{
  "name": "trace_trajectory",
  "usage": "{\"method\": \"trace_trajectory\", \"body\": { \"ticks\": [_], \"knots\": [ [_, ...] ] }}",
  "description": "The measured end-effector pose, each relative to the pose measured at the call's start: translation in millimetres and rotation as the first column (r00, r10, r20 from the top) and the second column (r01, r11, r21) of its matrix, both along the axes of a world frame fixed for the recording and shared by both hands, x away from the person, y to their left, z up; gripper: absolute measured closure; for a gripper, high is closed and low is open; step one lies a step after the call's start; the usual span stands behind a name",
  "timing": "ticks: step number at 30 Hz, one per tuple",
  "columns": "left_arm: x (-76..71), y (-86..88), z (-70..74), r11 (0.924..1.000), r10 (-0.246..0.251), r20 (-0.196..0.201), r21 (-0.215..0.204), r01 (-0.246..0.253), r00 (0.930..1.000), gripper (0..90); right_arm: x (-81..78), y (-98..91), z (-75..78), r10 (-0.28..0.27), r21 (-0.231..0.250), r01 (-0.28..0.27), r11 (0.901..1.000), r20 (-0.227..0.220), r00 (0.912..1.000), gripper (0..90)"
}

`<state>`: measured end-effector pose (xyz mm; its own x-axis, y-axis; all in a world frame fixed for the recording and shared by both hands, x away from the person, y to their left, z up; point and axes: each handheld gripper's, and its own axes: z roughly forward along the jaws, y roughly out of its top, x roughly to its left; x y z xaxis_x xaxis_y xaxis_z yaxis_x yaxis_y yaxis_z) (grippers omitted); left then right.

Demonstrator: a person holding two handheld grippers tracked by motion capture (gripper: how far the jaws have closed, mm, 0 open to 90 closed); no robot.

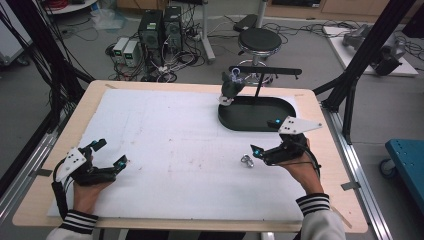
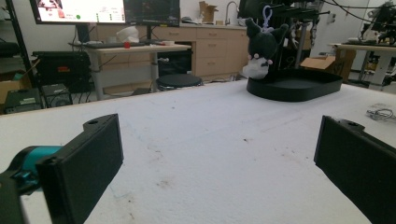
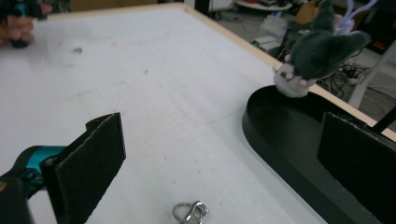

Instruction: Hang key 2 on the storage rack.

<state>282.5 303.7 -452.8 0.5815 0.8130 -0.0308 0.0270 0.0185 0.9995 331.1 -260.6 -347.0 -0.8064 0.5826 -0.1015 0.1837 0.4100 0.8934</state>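
The right gripper (image 1: 264, 150) is gaping wide, holding nothing, hovering just beside the metal clasp (image 1: 247, 160); the left gripper (image 1: 111, 152) is spread too.

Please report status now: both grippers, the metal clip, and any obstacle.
Left gripper open, idle on the white mat. Right gripper open, just beside the metal clip, not gripping. Black tray with plush toy behind; nothing blocks.

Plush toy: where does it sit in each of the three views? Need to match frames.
High view: plush toy hangs upper centre, at the far left rim of the black tray.
Left gripper view: upper right of centre, over that tray's near end.
Right gripper view: top right, above the tray's rim.
Shared landmark: the black tray.
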Motion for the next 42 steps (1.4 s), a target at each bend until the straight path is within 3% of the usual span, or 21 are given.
{"method": "trace_trajectory", "body": {
  "ticks": [6, 11, 17, 24, 31, 40, 42],
  "knots": [
    [-0.1, 0.0, -0.1, 1.0000, 0.000, 0.000, 0.000, 0.000, 1.0000, 1.7, 8.2, 5.4, -2.0, 0.075, -0.044, -0.077, 0.9961, -0.030, 0.9967, 0.8],
    [0.0, 0.1, -0.1, 1.0000, -0.001, 0.000, -0.001, 0.001, 1.0000, 1.7, 12.7, 8.4, -7.5, 0.096, -0.088, -0.101, 0.9910, -0.061, 0.9935, 0.8],
    [0.0, 0.1, -0.1, 1.0000, -0.002, 0.000, -0.001, 0.002, 1.0000, 1.8, 18.2, 13.7, -17.7, 0.143, -0.175, -0.159, 0.9717, -0.096, 0.9850, 3.1],
    [0.1, 0.2, -0.1, 1.0000, -0.005, 0.000, -0.001, 0.005, 1.0000, 1.8, 24.5, 20.5, -26.4, 0.176, -0.209, -0.201, 0.9572, -0.132, 0.9755, 3.1],
    [0.0, 0.1, -0.1, 1.0000, -0.003, 0.001, 0.003, 0.003, 1.0000, 1.7, 29.7, 25.0, -37.1, 0.202, -0.265, -0.244, 0.9328, -0.176, 0.9633, 3.3],
    [-0.2, 0.0, -0.1, 1.0000, -0.005, 0.002, 0.005, 0.005, 1.0000, 1.7, 34.1, 28.7, -50.2, 0.222, -0.360, -0.290, 0.8867, -0.218, 0.9503, 6.6],
    [-0.2, 0.0, -0.1, 1.0000, -0.005, 0.002, 0.005, 0.005, 1.0000, 1.7, 34.6, 29.3, -51.8, 0.226, -0.371, -0.303, 0.8779, -0.237, 0.9448, 14.9]
  ]
}}
